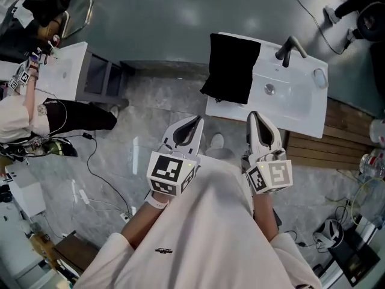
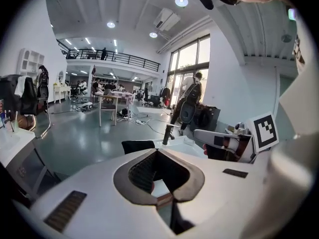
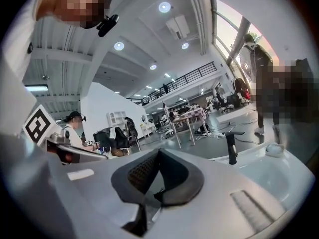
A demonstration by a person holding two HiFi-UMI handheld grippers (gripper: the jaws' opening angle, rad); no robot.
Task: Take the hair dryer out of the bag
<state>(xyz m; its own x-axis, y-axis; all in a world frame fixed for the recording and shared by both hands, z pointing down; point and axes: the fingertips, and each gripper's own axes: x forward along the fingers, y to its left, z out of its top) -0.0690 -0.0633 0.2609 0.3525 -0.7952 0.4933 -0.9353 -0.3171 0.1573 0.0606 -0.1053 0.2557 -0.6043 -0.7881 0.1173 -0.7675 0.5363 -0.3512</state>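
Black bag (image 1: 231, 68), flat on the left end of the white sink counter (image 1: 301, 110), one corner overhanging

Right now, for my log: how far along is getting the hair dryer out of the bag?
Nothing done yet: the black bag lies on the sink counter, no dryer showing. In hand: nothing; left gripper and right gripper are shut, empty, short of the counter. Left: reach the bag, pull the dryer out.

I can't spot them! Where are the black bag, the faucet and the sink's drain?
black bag (image 1: 231, 65): head view, middle of its front side.
faucet (image 1: 287, 48): head view, on its dark body.
drain (image 1: 270, 90): head view, its centre in the basin.
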